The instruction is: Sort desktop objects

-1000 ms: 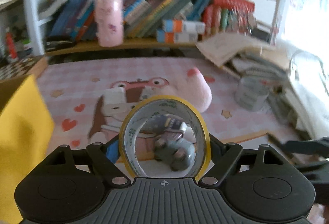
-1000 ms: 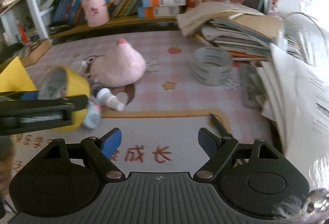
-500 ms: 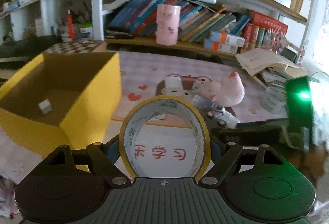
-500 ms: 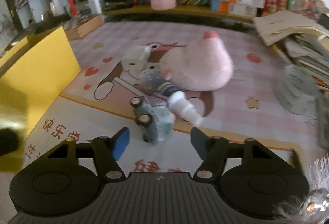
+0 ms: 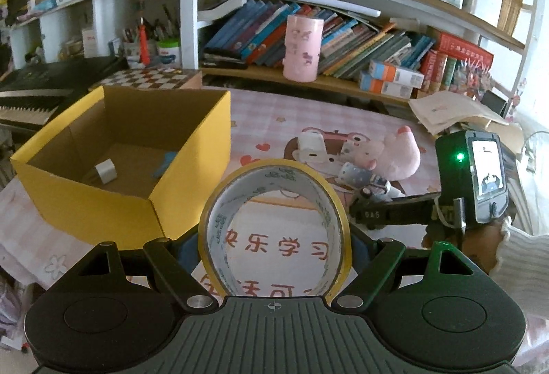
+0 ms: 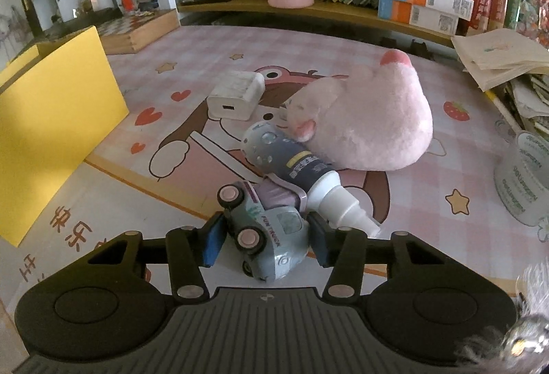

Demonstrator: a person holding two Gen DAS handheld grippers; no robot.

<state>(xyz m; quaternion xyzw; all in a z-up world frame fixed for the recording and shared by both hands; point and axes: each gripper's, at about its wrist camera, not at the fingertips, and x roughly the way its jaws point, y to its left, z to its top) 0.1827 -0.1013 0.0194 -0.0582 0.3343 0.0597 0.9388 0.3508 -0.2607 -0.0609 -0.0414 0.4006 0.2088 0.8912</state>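
Note:
My left gripper (image 5: 274, 243) is shut on a yellow tape roll (image 5: 274, 185), held upright above the mat, right of the open yellow box (image 5: 192, 175). The box holds a small white cube (image 5: 105, 171) and a blue piece (image 5: 164, 163). My right gripper (image 6: 266, 238) has its jaws on both sides of a pale blue toy truck (image 6: 266, 230) lying on the mat; whether they press it is unclear. A spray bottle (image 6: 295, 164), a pink plush (image 6: 370, 120) and a white charger (image 6: 236, 94) lie just beyond. The right gripper shows in the left wrist view (image 5: 363, 212).
A clear tape roll (image 6: 525, 182) stands at the right. Stacked papers and books (image 6: 507, 61) lie at the far right. A pink cup (image 5: 302, 48) and books fill the shelf behind. A chessboard box (image 6: 137, 27) sits at the back left. The yellow box wall (image 6: 51, 120) is at my left.
The left gripper carried the tape roll back and left, bringing the yellow box into view. The right gripper moved left and down to the toy truck, and its jaws narrowed around it.

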